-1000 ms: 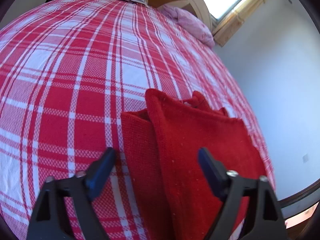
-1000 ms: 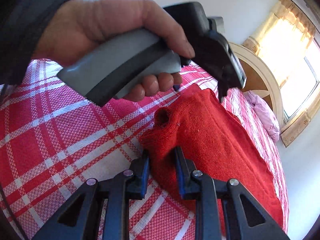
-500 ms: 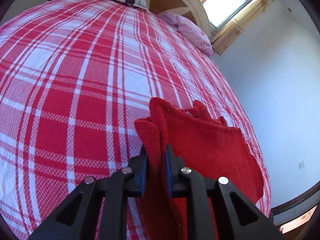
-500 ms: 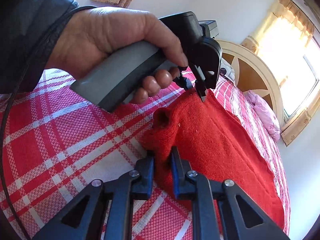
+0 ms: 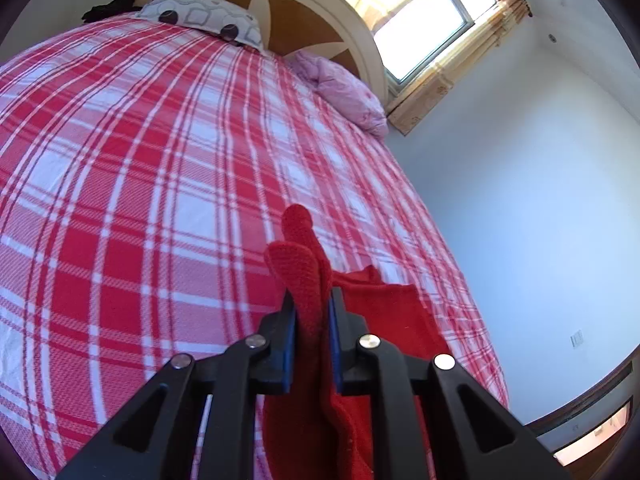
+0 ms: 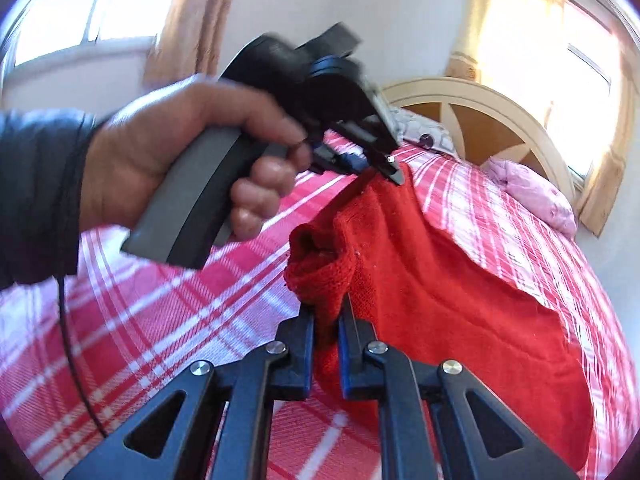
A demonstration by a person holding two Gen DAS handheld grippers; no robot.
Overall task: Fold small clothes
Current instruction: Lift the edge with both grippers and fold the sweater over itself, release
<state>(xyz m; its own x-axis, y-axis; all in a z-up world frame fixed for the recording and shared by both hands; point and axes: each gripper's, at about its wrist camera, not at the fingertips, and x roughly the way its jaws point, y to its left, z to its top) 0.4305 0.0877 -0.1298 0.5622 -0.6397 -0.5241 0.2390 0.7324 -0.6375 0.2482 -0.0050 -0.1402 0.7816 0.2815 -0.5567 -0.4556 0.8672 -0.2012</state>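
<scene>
A small red knitted garment (image 6: pixel 448 300) lies partly folded on the bed, its near edge lifted. My left gripper (image 5: pixel 311 312) is shut on one corner of the garment (image 5: pixel 304 276), which sticks up between the jaws. My right gripper (image 6: pixel 326 320) is shut on the other bunched corner. In the right wrist view, the left gripper (image 6: pixel 376 168), held by a hand (image 6: pixel 180 156), pinches the garment's far corner. Both corners are raised above the bed.
The bed has a red and white plaid sheet (image 5: pixel 140 184). A grey patterned pillow (image 5: pixel 200 16) and a pink pillow (image 5: pixel 344 92) lie by the round headboard (image 5: pixel 320 12). A white wall (image 5: pixel 520 200) runs along the bed's right side.
The left gripper closed on the garment's corner, then both grippers lifted the near edge upward. The views tilted up toward the headboard and windows.
</scene>
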